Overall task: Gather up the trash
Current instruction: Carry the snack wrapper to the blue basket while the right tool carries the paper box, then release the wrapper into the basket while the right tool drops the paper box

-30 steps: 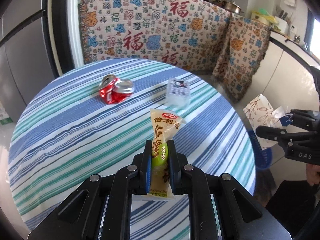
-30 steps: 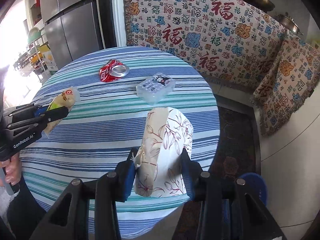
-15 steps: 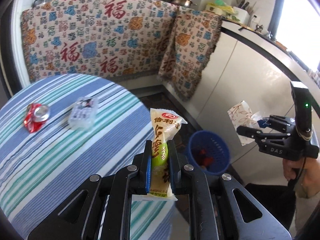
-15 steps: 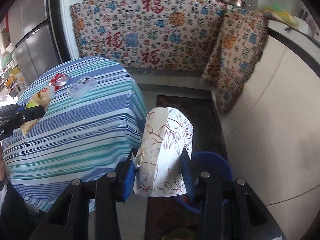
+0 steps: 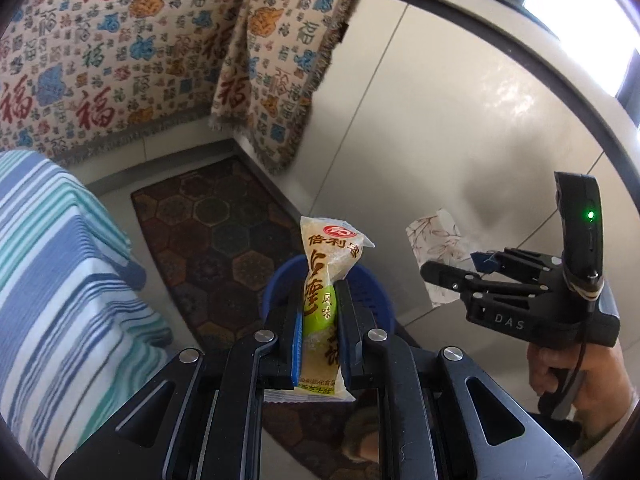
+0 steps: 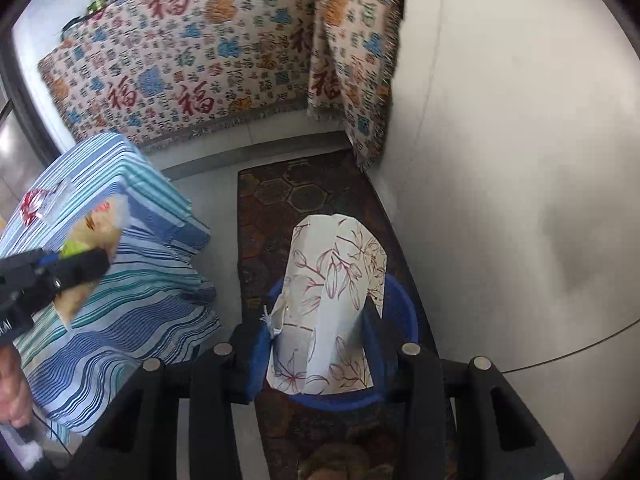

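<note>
Both grippers have swung off the striped table (image 6: 120, 280) to over the blue trash basket (image 6: 404, 308) (floor, table's edge): left gripper (image 5: 319, 320) clamps snack packet (image 5: 326, 280), right gripper (image 6: 320, 340) clamps floral paper box (image 6: 332, 300); drop looks next.

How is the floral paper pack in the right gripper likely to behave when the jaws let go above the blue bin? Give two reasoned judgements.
The floral paper pack looks thin-walled and creased, so it is probably light and easily squashed. The right gripper holds it over the blue bin, so it should drop in, though a light pack may flutter or catch the rim.
</note>
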The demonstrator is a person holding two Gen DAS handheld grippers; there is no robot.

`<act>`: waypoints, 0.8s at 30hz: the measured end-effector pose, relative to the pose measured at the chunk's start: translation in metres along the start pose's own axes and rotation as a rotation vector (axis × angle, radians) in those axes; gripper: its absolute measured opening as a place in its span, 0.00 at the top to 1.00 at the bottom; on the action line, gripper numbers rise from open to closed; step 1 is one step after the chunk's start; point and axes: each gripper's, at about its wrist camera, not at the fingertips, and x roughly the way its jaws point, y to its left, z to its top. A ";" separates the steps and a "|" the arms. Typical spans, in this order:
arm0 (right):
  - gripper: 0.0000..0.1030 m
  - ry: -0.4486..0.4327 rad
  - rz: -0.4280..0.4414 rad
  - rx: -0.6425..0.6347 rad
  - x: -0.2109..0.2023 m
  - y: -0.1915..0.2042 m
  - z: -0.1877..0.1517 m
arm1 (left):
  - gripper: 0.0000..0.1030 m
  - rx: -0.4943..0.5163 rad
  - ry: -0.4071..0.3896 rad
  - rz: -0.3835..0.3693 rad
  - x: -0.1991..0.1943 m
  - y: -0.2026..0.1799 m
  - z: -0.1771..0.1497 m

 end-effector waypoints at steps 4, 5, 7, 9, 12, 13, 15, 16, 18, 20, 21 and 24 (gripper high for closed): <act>0.59 0.020 0.008 0.062 0.027 -0.030 -0.005 | 0.88 0.009 0.048 -0.015 0.042 -0.008 0.004; 0.59 0.026 0.009 0.073 0.031 -0.035 -0.008 | 0.88 0.008 0.056 -0.023 0.050 -0.009 0.004; 0.59 0.049 0.005 0.084 0.040 -0.043 -0.013 | 0.88 0.001 0.073 -0.039 0.066 -0.011 0.005; 0.59 0.063 0.000 0.081 0.047 -0.049 -0.014 | 0.87 -0.005 0.088 -0.046 0.083 -0.013 0.008; 0.59 0.078 0.003 0.076 0.057 -0.055 -0.013 | 0.87 -0.010 0.109 -0.045 0.105 -0.017 0.007; 0.59 0.084 0.006 0.074 0.061 -0.056 -0.012 | 0.87 -0.012 0.115 -0.046 0.111 -0.016 0.008; 0.59 0.092 0.003 0.062 0.067 -0.058 -0.011 | 0.87 -0.008 0.126 -0.043 0.124 -0.018 0.009; 0.59 0.096 0.001 0.056 0.069 -0.058 -0.012 | 0.87 -0.005 0.129 -0.043 0.128 -0.019 0.009; 0.57 0.103 0.003 0.049 0.073 -0.059 -0.013 | 0.86 -0.001 0.131 -0.040 0.134 -0.020 0.008; 0.52 0.101 -0.011 0.052 0.077 -0.062 -0.013 | 0.81 0.000 0.130 -0.022 0.140 -0.020 0.009; 0.47 0.100 -0.016 0.056 0.077 -0.062 -0.015 | 0.70 -0.001 0.129 -0.022 0.144 -0.020 0.010; 0.40 0.096 -0.002 0.067 0.078 -0.064 -0.015 | 0.47 -0.016 0.120 -0.023 0.148 -0.019 0.012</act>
